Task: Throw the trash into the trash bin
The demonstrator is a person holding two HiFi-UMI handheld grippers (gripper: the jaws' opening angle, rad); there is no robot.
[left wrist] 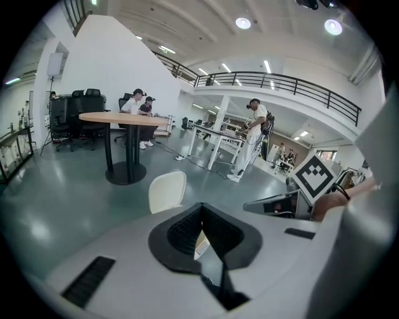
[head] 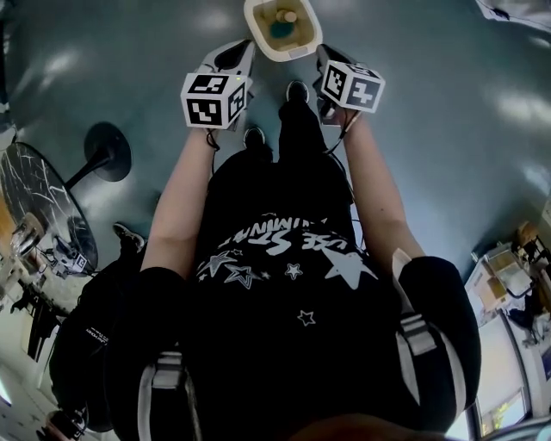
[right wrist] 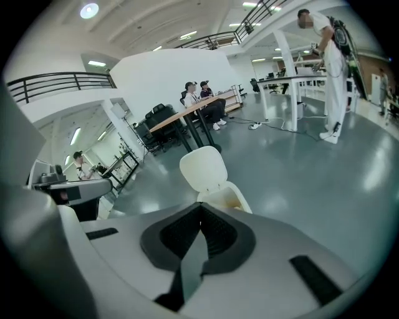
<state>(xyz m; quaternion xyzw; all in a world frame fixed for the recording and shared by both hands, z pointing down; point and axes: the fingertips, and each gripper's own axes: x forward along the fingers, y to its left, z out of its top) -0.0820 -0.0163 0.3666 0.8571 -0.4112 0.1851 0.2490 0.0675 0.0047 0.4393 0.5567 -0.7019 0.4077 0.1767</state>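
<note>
Cream plastic trash bin (head: 277, 26) stands on the glossy grey-green floor (head: 448, 172), just ahead of our forward shoe (head: 297, 90). Its lid (right wrist: 202, 168) is tipped up and open.

Inside the bin lies the trash (head: 281, 30): a teal piece with something pale yellow beside it.

From the head view, both grippers are held out in front of us, one either side of the bin mouth and near its rim.

Left gripper (left wrist: 201, 210): the black jaw tips meet, and we see nothing pinched at them. A cream sliver shows through the gap below the tips; we cannot tell what it is.

Right gripper (right wrist: 201, 209): the jaws are closed tip to tip and hold nothing. The open bin sits just beyond them.

Round table (left wrist: 121, 118) stands well behind the bin in the left gripper view.
</note>
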